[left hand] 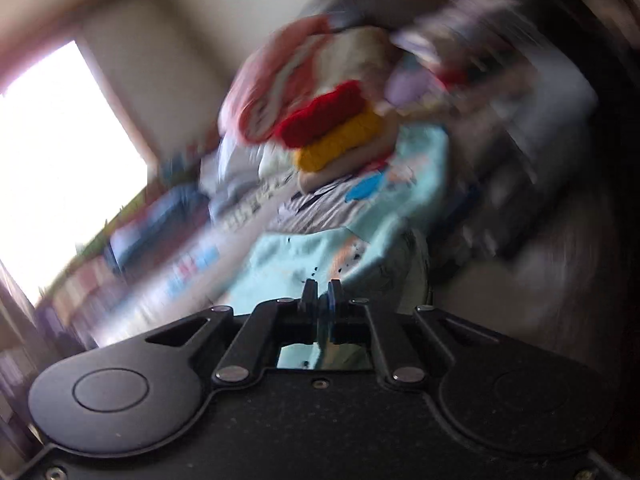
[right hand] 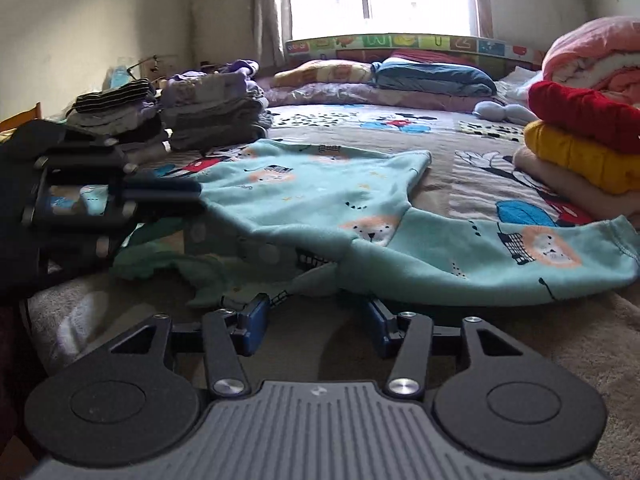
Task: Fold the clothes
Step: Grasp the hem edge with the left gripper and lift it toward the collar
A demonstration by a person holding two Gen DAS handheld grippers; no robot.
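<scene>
Left tool (right hand: 192,194) comes in from the left edge of the right wrist view, fingers clenched on the near-left corner of the mint animal-print garment (right hand: 320,200), lifting that edge off the bed (right hand: 460,140). In its own view the left tool (left hand: 321,294) shows its fingers pressed together with a sliver of fabric between them; that view is badly motion-blurred, so only colours read clearly.

Behind the left tool: two stacks of folded grey and purple clothes (right hand: 216,108), partly cut off by the tool body.

Centre: the garment lies spread across the bed, its underside and near hem in shadow, folds hard to make out.

Right tool (right hand: 318,312) sits low at the garment's near hem, released, blue pads (right hand: 256,316) well apart, nothing between them.

Far right: a stack of red, yellow and beige knits (right hand: 576,136) under a pink blanket (right hand: 592,52), cropped by the frame edge.
</scene>
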